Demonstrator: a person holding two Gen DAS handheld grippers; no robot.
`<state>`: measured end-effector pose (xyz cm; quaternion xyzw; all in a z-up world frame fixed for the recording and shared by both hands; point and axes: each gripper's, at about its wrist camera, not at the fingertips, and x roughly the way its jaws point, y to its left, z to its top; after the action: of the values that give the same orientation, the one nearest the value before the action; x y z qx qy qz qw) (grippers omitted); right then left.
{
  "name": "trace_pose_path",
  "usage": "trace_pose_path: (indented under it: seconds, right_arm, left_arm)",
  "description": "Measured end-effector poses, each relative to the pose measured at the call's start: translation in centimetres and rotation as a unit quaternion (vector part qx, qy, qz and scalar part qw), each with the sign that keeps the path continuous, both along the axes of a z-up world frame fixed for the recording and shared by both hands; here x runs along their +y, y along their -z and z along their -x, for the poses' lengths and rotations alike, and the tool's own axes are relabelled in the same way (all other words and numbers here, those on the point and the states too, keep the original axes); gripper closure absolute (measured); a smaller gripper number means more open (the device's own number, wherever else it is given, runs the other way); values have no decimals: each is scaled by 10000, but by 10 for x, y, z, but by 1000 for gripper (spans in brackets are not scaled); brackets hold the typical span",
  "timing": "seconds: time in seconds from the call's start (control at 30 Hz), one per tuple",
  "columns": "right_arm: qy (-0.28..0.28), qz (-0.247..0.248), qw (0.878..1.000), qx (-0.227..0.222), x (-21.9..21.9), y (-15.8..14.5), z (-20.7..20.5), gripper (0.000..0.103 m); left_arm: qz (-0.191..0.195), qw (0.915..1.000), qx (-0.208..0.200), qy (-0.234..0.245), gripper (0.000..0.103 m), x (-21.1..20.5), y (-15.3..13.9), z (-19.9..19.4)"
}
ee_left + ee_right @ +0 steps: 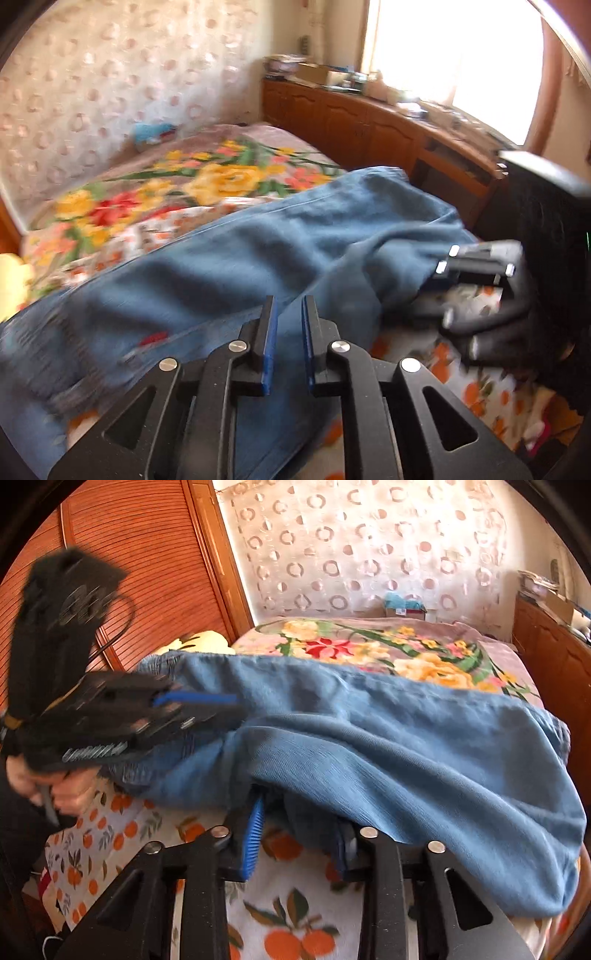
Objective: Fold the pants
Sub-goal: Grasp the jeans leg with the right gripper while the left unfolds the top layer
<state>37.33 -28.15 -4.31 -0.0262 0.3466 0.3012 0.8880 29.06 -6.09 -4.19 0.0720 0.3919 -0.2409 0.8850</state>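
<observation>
We see the blue denim pants (388,731) lying across the near part of the bed, over a white sheet printed with oranges (295,915) and against a floral blanket in yellow, red and green (388,650) further back. The cloth is bunched, with one thick fold draped toward the right wrist camera.

Right gripper (299,834): jaws set wide, blue-padded fingers (253,838) pushed under the fold's edge; the far finger is mostly hidden by cloth. We cannot tell whether any fabric is pinched.

Left gripper (288,332): jaws narrowly parted, blue pads (269,343) apart, denim visible through the gap. It hovers over the pants, nothing clamped as far as we see. Motion blur on both views.

Around: wooden louvred wardrobe door (147,561) on one side, low wooden cabinet (351,122) cluttered on top along the other, under a bright window (454,51). Circle-patterned pale wall (369,546) behind the bed, a small light-blue item (400,602) at its base.
</observation>
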Motion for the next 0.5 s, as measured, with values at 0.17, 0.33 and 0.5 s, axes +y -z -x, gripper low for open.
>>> trace_pose_path:
  seconds: [0.17,0.33,0.5]
  right_arm:
    - [54,-16,9999,-158,3,8,2,81]
    - [-17,54,9998,-195,9,20,24,80]
    - [-98,381,9992,-110,23,27,35,80]
  left_arm:
    - [-6,9989,-138,-447,89,49,3,39]
    - [122,9961,-207,-847,79,88,8,70]
    - [314,9930,-258,-1108,59,113,15,88]
